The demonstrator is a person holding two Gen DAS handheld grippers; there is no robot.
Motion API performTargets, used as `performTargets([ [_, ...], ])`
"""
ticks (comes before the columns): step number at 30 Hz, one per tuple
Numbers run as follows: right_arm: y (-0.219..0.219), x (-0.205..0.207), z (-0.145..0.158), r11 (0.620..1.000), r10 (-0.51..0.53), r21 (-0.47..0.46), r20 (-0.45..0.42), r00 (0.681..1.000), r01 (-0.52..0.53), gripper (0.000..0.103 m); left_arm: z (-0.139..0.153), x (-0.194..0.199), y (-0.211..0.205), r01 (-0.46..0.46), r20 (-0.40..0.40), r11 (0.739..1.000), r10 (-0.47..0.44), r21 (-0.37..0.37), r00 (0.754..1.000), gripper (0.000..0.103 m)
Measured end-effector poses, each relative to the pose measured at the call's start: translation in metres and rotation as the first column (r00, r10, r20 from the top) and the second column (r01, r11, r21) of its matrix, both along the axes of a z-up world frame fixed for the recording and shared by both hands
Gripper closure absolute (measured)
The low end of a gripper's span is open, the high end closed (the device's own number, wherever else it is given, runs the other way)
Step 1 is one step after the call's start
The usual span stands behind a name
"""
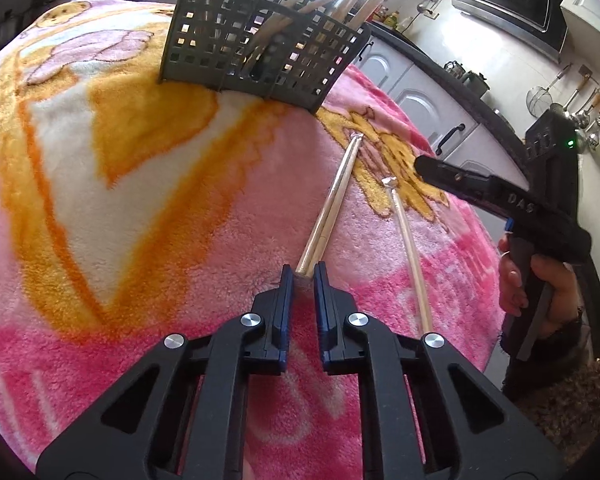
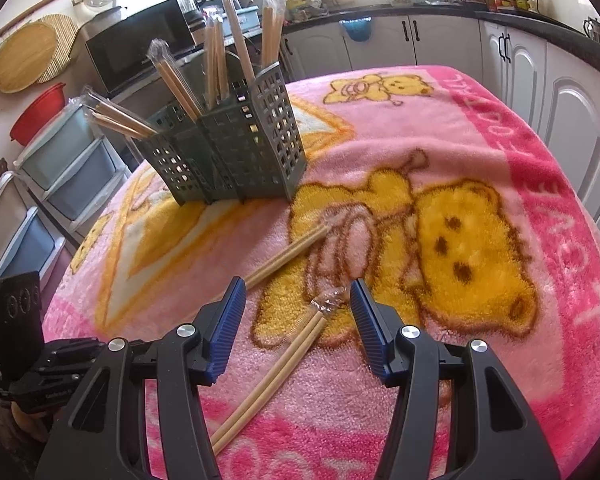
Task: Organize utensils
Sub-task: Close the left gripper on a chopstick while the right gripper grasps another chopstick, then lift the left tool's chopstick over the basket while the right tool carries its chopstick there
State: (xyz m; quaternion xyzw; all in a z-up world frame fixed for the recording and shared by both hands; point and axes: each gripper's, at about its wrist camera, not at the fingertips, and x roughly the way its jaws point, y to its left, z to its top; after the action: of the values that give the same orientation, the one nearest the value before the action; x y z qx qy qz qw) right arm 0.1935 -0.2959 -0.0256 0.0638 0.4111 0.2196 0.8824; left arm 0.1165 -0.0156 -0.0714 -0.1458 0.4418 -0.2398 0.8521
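The left tool (image 1: 303, 276) has its blue pads nearly together around the near end of a wrapped chopstick pair (image 1: 332, 204) lying on the pink bear-print blanket (image 1: 140, 208); whether the pads truly pinch it or only flank it cannot be made out, since the pair's tip is hidden between them. A second wrapped chopstick pair (image 2: 276, 368) lies just beside the first, and the right tool (image 2: 298, 304) hovers over its crinkled wrapper end with its pads spread wide, holding nothing. That pair's lower end runs under the tool's frame and is cut off. The grey perforated utensil caddy (image 2: 236, 148) stands farther back on the covered surface, with several wrapped chopsticks (image 2: 216, 60) leaning out of its compartments; glare in the left wrist view washes out their tops, and the exact compartment of each is unclear.
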Motion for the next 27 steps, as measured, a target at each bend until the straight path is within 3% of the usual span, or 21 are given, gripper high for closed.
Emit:
performTargets([
  [10,0.003,0.024,-0.024,1.000,-0.018,-0.003,-0.112,0.994,0.018,0.051,0.021,-0.001,0.018,-0.047,0.064,0.999,0.049,-0.028,0.997,0.096],
  [13,0.005,0.029,-0.027,1.000,-0.022,-0.016,-0.126,0.992,0.021,0.056,0.029,0.000,0.024,-0.068,0.089,0.997,0.071,-0.038,0.993,0.097],
  [16,0.009,0.031,-0.028,0.998,-0.024,-0.058,-0.124,0.992,0.016,0.068,0.037,0.000,0.030,-0.084,0.113,0.995,0.089,-0.047,0.990,0.097],
  [20,0.009,0.032,-0.028,0.998,-0.006,-0.066,-0.124,0.992,-0.002,0.093,0.050,0.002,0.036,-0.100,0.149,0.993,0.107,-0.055,0.983,0.097],
  [27,0.009,0.025,-0.002,1.000,0.022,0.009,-0.036,0.999,-0.022,0.095,0.079,0.009,0.045,-0.124,0.229,0.989,0.138,-0.074,0.964,0.097],
])
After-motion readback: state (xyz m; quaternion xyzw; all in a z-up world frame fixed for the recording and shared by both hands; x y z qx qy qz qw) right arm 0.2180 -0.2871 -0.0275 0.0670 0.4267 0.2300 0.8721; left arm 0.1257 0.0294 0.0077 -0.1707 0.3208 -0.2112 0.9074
